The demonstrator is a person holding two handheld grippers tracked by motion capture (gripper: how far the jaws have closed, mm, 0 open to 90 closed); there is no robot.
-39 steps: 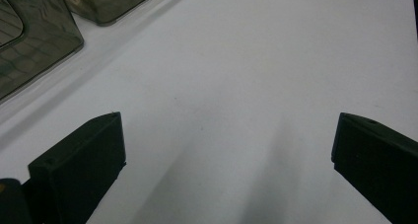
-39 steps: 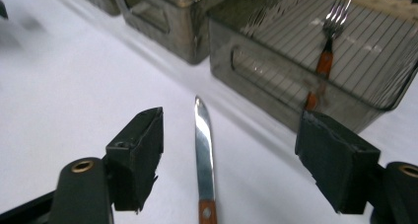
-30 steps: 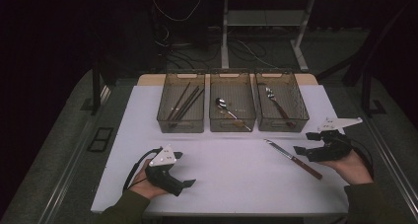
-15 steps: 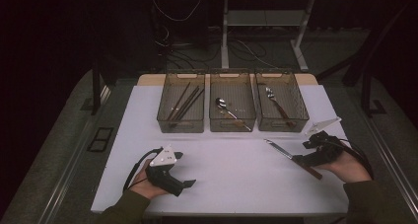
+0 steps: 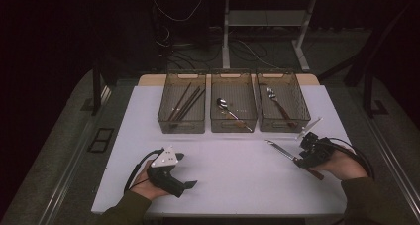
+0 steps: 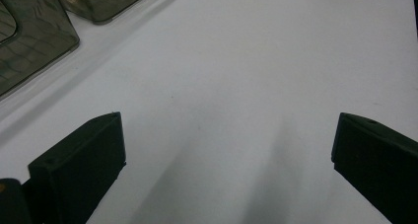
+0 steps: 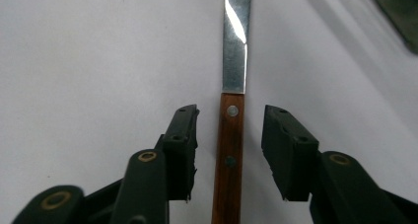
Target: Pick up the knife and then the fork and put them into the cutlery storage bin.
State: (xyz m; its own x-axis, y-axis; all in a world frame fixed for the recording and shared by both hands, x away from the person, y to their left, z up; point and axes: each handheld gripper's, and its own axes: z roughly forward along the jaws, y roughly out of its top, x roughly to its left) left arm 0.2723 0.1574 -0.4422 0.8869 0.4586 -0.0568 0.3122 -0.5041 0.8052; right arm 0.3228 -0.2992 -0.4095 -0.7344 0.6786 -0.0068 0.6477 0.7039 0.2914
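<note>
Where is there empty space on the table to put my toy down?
The white table is bare between the left tool and the knife, in front of the three bins. It is crowded on the right, where the right tool straddles the knife.

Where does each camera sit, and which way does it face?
High view: above the person's side, facing forward and down on the table and three bins; both forearms and each hand-held gripper show.
Left gripper view: rides the left hand-held gripper, facing bare table past wide-open jaws.
Right gripper view: rides the right hand-held gripper, facing down on the knife; the jaws, just closing, straddle its handle with gaps.
Shared: high and right gripper views both show the knife.
</note>
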